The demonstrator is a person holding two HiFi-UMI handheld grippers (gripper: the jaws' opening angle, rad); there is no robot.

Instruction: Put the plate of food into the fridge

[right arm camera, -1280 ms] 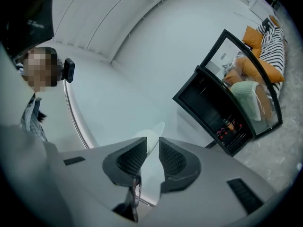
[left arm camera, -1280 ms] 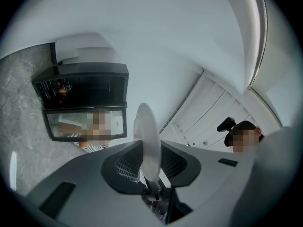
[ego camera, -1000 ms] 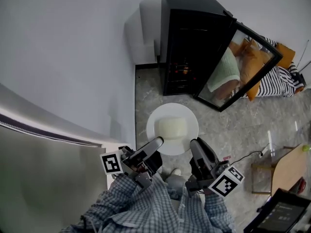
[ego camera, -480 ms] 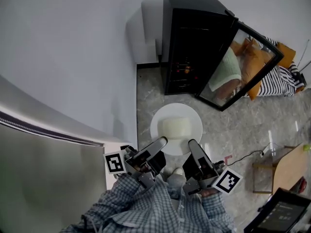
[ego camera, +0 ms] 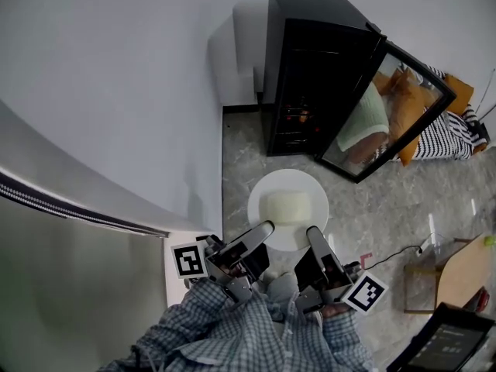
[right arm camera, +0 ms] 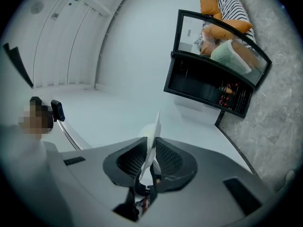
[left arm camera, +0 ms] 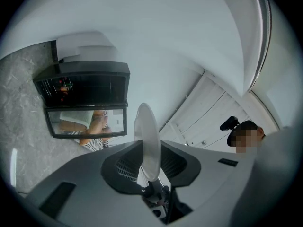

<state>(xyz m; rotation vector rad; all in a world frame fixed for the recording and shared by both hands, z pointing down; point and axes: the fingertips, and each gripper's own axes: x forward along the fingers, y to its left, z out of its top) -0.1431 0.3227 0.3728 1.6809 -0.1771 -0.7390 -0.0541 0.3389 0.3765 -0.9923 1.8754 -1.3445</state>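
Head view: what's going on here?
A person holds a round white plate bearing a pale block of food. The left gripper and the right gripper each clamp its near rim. The black fridge stands ahead on the grey stone floor, its glass door swung open. The plate is not yet inside.

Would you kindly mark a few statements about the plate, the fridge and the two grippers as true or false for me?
1. The left gripper and the right gripper each grip the rim of the plate. True.
2. The fridge has its door shut. False: the glass door stands open.
3. The plate is empty. False: a pale block of food lies on it.
4. The plate is outside the fridge, over the floor. True.
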